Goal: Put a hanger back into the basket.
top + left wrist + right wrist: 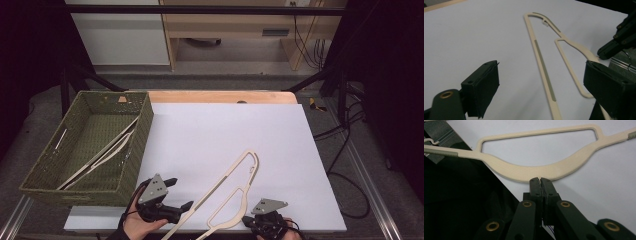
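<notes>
A cream plastic hanger [215, 186] lies flat on the white sheet [225, 125], near the front edge, its long bar running diagonally. My left gripper [181, 192] is open at the bar's lower left end; in the left gripper view the hanger [543, 67] lies between and beyond its wide-apart jaws [541, 75]. My right gripper [248, 219] is shut, and its tips [540, 180] press against the outer edge of the hanger's curved shoulder [536, 171] with nothing between them. The right gripper [610, 47] also shows at the right of the left gripper view.
A green woven basket [145, 125] stands at the left, overlapping the sheet's edge, with pale hangers [107, 150] lying inside. A wooden table edge [220, 96] borders the sheet at the back. Cables trail on the floor at the right.
</notes>
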The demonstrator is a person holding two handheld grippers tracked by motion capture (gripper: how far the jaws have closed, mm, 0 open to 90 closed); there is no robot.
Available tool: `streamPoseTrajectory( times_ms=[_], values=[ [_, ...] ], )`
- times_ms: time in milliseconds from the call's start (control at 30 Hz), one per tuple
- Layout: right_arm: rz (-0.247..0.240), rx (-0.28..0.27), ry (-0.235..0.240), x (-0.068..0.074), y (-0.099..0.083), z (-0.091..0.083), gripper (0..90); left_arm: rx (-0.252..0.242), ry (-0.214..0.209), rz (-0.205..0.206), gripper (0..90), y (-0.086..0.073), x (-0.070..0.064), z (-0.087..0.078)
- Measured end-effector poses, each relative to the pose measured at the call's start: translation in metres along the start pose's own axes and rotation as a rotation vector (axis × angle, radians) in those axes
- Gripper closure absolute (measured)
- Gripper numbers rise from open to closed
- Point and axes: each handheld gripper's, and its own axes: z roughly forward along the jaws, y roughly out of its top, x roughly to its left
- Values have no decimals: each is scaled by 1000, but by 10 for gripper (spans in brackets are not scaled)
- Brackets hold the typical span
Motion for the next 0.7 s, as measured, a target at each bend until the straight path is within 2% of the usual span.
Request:
streamPoseTrajectory(
  times_ms=[167, 433, 467, 567, 700],
  values=[
    [-7, -6, 9, 0, 7, -7, 897, 52, -44, 45, 148, 12, -20, 19],
    [-26, -16, 18, 1, 22, -17, 897, 168, -137, 128, 199, 25, -52, 58],
    [-38, -12, 21, 0, 23, -18, 897, 185, -149, 138, 206, 26, -55, 62],
    [-35, -5, 16, 1, 28, -20, 897, 242, -169, 176, 248, 27, -62, 75],
    [-51, 6, 8, 3, 33, -22, 897, 303, -192, 190, 323, 27, -69, 91]
  ],
)
